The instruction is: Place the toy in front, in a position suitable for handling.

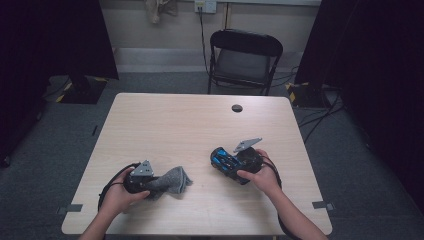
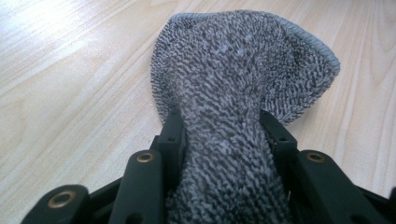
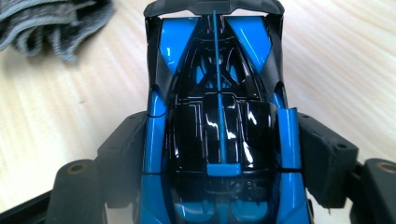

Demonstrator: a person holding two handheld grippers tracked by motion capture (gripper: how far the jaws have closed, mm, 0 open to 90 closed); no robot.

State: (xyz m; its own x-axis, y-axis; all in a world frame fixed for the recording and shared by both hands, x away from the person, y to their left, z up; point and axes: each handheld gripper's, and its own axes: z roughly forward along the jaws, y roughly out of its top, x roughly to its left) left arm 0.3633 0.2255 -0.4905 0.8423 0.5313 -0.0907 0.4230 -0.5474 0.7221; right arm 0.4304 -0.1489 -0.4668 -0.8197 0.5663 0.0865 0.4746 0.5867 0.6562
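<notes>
High view: light wood-grain tabletop [image 1: 200,120] with a small dark round grommet hole [image 1: 237,108] near the far edge. Left gripper [image 1: 150,184] sits at the near-left part of the tabletop, held in the person's left hand [image 1: 117,197], grey three-cornered plate on top. A grey knitted cloth [image 1: 172,181] bunches out of its front end and lies on the wood. Right gripper [image 1: 231,167] is near-right, in the right hand [image 1: 262,177], angled toward the left, carrying a blue and black glossy toy sports car [image 1: 223,162]. Car and cloth are apart, bare wood between them. Black folding chair [image 1: 244,60] stands beyond the far edge, on grey carpet.

Left gripper view: fingers [image 2: 173,135] are closed on the grey knitted cloth [image 2: 233,93]. The cloth is pinched into a narrow neck between them, then fans out wide past the tips, with a stitched hem along its far edge. Its fanned end rests on the tabletop [image 2: 60,84].

Right gripper view: fingers [image 3: 327,154] clamp the toy car [image 3: 217,116] by its two sides, around the cabin. Car points away from the camera, its far end well past the fingertips. Part of the grey cloth [image 3: 51,23] shows top left, lying on the tabletop [image 3: 341,60], clear of the car.
</notes>
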